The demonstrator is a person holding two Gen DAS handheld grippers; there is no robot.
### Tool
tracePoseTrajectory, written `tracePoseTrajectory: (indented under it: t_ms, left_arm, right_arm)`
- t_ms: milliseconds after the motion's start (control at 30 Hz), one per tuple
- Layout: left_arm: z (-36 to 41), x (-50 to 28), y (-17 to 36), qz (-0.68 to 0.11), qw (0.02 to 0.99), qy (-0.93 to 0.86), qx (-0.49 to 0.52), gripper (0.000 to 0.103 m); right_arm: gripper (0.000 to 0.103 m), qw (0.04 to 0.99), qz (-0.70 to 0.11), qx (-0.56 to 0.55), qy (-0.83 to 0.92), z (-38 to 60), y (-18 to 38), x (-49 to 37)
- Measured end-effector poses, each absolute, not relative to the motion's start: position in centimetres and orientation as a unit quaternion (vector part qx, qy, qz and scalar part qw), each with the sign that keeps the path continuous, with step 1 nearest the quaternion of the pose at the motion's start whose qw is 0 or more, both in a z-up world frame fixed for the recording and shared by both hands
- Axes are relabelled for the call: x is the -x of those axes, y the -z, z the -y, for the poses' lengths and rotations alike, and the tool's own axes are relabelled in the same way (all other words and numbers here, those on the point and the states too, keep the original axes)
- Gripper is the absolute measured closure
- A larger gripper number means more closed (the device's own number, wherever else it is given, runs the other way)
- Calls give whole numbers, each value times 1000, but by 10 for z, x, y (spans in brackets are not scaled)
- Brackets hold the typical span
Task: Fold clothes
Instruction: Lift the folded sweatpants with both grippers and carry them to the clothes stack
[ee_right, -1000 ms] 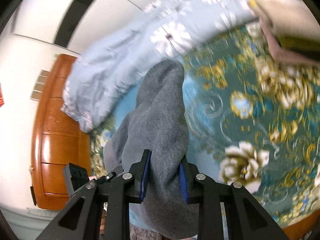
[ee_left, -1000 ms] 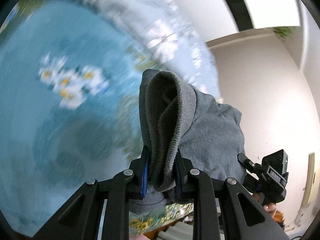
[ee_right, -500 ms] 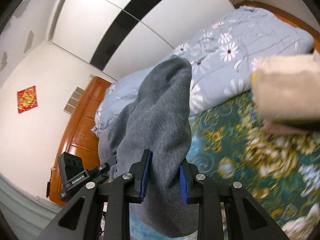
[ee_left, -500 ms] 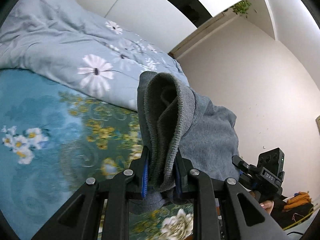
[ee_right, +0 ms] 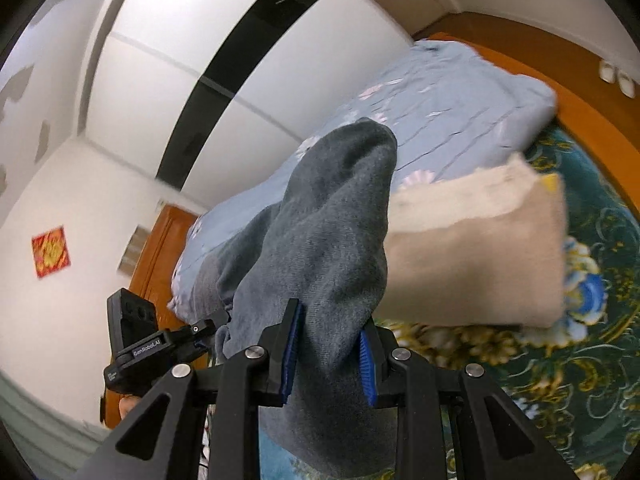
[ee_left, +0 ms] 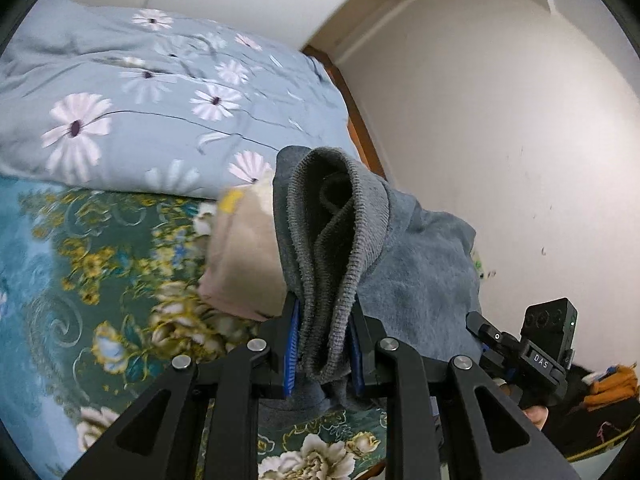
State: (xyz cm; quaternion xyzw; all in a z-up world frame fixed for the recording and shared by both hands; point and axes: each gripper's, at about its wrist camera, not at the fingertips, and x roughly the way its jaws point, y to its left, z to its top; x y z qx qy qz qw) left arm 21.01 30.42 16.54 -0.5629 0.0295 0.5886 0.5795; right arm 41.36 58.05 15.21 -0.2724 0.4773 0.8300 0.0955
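Left wrist view: we see the left gripper (ee_left: 323, 344) with its jaws clamped on a bunched, ribbed edge of the grey garment (ee_left: 332, 248), which rises straight ahead of the jaws and drapes off to their right. Beyond the jaws on the left lies a folded beige cloth (ee_left: 244, 264) on the bed's floral bedspread (ee_left: 100, 280); farther ahead sits a light blue daisy-print quilt (ee_left: 160, 112). To the right of the jaws we note the right gripper (ee_left: 532, 356), seen from the side, against a white wall (ee_left: 500, 120).

Right wrist view: we see the right gripper (ee_right: 329, 348) with its jaws closed on a thick fold of the same grey garment (ee_right: 320, 248), held up off the bed. Just right of the jaws and ahead is the beige cloth (ee_right: 480, 264); the bedspread (ee_right: 580, 360) spreads below it. Left of the jaws the left gripper (ee_right: 160, 348) appears, before a wooden headboard (ee_right: 160, 248).
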Motion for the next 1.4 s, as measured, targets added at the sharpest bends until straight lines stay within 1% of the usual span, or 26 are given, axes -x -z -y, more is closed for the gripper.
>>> tracePoseTrajectory:
  t_ms: [200, 300, 533, 667, 800, 833, 867, 1000, 1133, 1233, 1267, 1333, 1400]
  left_arm:
    - [-379, -221, -146, -76, 585, -568, 575, 81]
    - [-407, -215, -128, -79, 581, -558, 588, 81]
    - [-452, -199, -52, -85, 548, -534, 638, 81]
    - [-452, -187, -15, -70, 526, -527, 664, 81]
    - [-448, -179, -1, -42, 523, -515, 678, 80]
    - [-449, -179, -3, -42, 524, -515, 678, 80]
    - [-449, -179, -5, -42, 525, -514, 678, 79]
    - [-442, -173, -28, -44, 524, -525, 669, 76]
    - [-433, -166, -59, -45, 526, -549, 647, 76]
    - [-433, -178, -90, -66, 548, -570, 609, 76]
    - [-437, -183, -93, -77, 557, -569, 600, 76]
    - [-446, -209, -100, -118, 583, -565, 573, 75]
    - [-453, -226, -96, -147, 595, -563, 554, 74]
  right_arm:
    - [75, 134, -507, 274, -806, -632, -123, -415]
    - [75, 146, -522, 280, -792, -656, -105, -407]
    - [75, 175, -553, 313, -752, -703, -40, -388]
    - [75, 191, -565, 339, -727, -711, 3, -380]
    - [75, 178, -595, 309, -720, -712, 20, -386]
    - [75, 177, -599, 306, -718, -713, 21, -387]
    - [72, 175, -608, 301, -714, -714, 21, -390]
    - [69, 168, -640, 278, -696, -717, 19, -402]
    - [69, 194, -619, 265, -713, -720, -5, -421]
    - [69, 218, -547, 293, -753, -711, -42, -418]
    - [69, 219, -522, 306, -766, -705, -50, -411]
    - [69, 200, -469, 336, -792, -686, -64, -389]
    - [69, 174, -437, 359, -806, -667, -68, -369]
